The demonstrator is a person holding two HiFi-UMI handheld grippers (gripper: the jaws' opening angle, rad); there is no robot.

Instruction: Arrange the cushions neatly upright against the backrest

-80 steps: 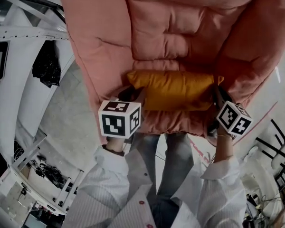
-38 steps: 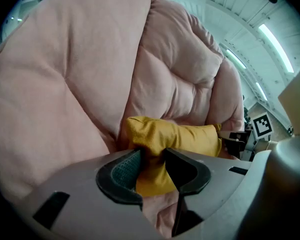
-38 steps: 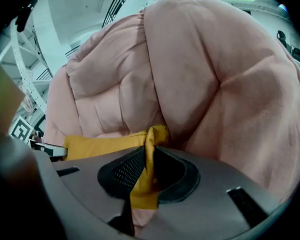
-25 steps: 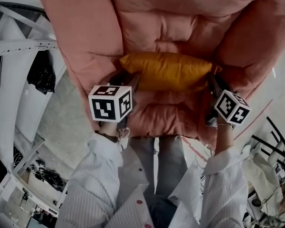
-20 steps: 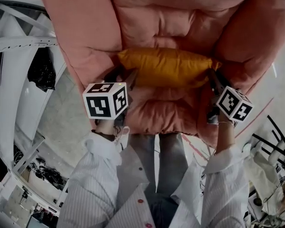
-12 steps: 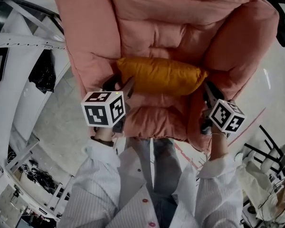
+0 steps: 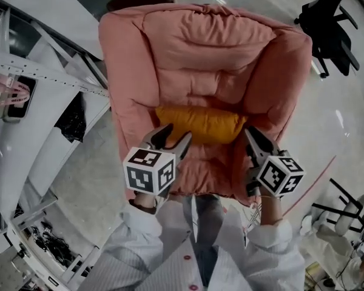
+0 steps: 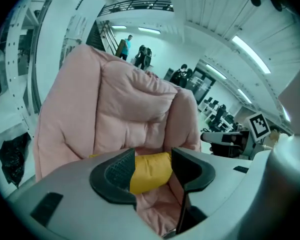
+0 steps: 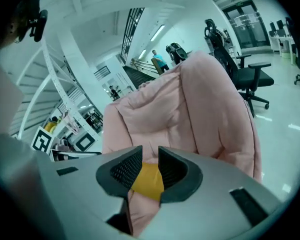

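Observation:
A yellow cushion (image 7: 197,123) lies lengthwise on the seat of a pink padded armchair (image 7: 200,53), its long side against the foot of the backrest. My left gripper (image 7: 175,137) hangs above the cushion's left end, clear of it. Its jaws have just been opening and hold nothing. My right gripper (image 7: 253,138) hovers off the cushion's right end, near the armrest; its jaws have also just been opening, to a narrower gap, with nothing in it. In the left gripper view the cushion (image 8: 150,171) shows far off between the left gripper's (image 8: 152,159) jaws, as it (image 9: 147,181) does beyond the right gripper (image 9: 150,159).
A black office chair (image 7: 330,23) stands on the floor at the upper right. White metal framing (image 7: 36,71) and a black bag (image 7: 73,123) flank the armchair's left side. People (image 8: 140,54) stand far off in the hall behind the chair.
Both grippers have risen and drawn back from the cushion's ends, and their jaws stand wider. The cushion stays on the seat against the backrest.

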